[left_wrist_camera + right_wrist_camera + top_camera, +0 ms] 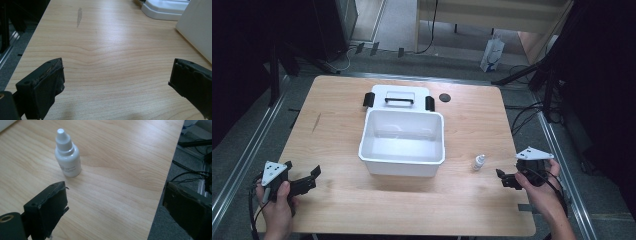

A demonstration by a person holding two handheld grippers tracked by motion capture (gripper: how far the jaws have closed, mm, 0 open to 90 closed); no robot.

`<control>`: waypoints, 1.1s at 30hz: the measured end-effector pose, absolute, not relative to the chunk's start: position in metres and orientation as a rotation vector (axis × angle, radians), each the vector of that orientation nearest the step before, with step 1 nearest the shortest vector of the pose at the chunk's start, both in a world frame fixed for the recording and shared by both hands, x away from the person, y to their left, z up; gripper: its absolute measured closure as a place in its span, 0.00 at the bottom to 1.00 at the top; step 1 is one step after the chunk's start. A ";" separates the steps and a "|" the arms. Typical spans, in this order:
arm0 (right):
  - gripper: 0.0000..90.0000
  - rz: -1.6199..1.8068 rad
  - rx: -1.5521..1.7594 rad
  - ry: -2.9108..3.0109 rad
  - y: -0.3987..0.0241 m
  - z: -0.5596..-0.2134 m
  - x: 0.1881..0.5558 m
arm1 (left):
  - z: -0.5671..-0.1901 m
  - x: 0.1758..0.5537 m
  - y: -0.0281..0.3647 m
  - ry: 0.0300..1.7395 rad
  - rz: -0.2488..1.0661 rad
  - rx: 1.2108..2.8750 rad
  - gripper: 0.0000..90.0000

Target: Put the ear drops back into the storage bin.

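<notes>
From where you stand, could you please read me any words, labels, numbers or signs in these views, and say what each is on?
None can be read.
Small white dropper bottle: a label with fine grey print, too small and blurred to read.
White bin, its lid and the table: no writing to be seen.

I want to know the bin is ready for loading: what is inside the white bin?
The white bin looks empty: bare white floor and walls show in the high view. Its near wall hides the strip of floor just behind it.
</notes>
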State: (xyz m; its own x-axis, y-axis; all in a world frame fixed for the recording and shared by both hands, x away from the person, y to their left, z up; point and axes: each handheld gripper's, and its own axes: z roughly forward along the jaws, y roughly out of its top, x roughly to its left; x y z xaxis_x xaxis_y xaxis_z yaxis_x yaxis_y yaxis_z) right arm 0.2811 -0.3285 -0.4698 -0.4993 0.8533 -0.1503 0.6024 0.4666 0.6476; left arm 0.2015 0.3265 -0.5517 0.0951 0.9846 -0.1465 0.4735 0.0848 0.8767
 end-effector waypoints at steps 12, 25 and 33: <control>0.07 0.480 1.099 2.503 -0.314 -0.462 0.303 | -0.552 0.202 0.327 1.504 0.750 1.512 0.00; 0.14 0.266 1.003 2.700 -0.295 -0.461 0.322 | -0.552 0.202 0.327 1.504 0.745 1.512 0.00; 0.15 0.200 0.951 2.752 -0.282 -0.457 0.330 | -0.552 0.202 0.327 1.506 0.742 1.512 0.00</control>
